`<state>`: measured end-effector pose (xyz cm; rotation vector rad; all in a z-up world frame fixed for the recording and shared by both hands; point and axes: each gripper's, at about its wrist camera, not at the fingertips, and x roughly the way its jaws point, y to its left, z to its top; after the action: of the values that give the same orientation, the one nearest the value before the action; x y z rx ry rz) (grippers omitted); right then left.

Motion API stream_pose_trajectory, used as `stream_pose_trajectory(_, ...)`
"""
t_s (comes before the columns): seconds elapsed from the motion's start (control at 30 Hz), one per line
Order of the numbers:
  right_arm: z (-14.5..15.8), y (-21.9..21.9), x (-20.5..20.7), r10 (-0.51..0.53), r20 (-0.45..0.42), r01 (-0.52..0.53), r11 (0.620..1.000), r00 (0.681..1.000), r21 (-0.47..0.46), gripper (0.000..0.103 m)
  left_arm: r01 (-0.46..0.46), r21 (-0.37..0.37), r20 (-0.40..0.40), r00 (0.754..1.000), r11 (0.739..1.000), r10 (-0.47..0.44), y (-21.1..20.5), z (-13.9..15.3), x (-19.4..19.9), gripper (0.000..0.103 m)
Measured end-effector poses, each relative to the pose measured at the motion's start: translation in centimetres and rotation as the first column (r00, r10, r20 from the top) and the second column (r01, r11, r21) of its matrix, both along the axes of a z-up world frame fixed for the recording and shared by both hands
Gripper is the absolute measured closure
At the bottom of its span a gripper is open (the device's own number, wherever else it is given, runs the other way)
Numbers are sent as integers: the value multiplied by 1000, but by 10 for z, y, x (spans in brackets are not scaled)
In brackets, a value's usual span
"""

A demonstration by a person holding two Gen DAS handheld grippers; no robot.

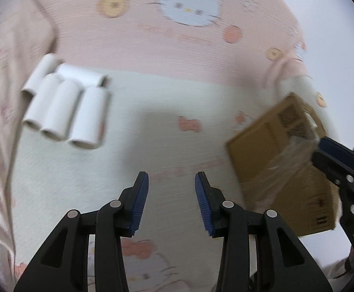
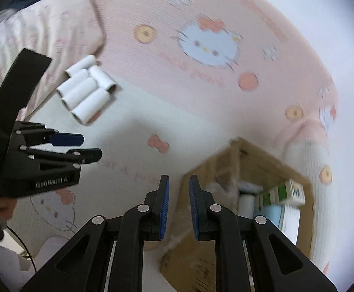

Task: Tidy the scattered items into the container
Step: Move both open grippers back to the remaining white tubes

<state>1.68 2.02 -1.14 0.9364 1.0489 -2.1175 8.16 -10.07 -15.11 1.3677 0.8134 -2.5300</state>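
A: Far left?
B: A bunch of white tubes (image 1: 65,107) lies on the bed sheet (image 1: 152,126), blurred; I count about 5.
A: The claws?
B: The left claw (image 1: 171,202) is released, nothing between its pads. The right claw (image 2: 179,206) is clenched as far as it goes, holding nothing.
A: The container?
B: The cardboard box (image 2: 225,255) sits right, partly hidden by the right claw; its contents are too blurred to name.

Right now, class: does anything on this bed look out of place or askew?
Yes. Five white tubes lie loose beside the pillow, outside the cardboard box. The box has crumpled clear tape hanging from its edge, and cartons inside sit tilted.
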Motion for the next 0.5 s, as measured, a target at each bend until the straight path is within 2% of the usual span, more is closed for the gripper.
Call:
stream_pose_trajectory(0.17, -12, -21, 29, 153, -117, -152, 988, 981, 20, 90, -72, 28, 25, 997, 997, 71, -22, -15, 23, 59)
stream_pose_trajectory(0.27, -23, -31, 32, 182, -123, -182, 983, 976, 11, 90, -93, 72, 40, 995, 993, 90, -31, -21, 26, 59)
stream_pose_trajectory(0.37, -37, -40, 20, 151, -5, -151, 985, 989, -79, 90, -110, 46, 38, 993, 993, 108, -36, -21, 21, 59)
stream_pose_trajectory(0.4, -44, -42, 13, 134, 58, -125, 983, 989, -136, 90, -111, 32, 38, 993, 993, 110, -36, -22, 19, 59)
stream_pose_trajectory(0.5, -63, -47, -7, 77, 220, -20, 968, 972, -250, 90, -136, -2, 35, 990, 991, 136, -43, -22, 15, 59)
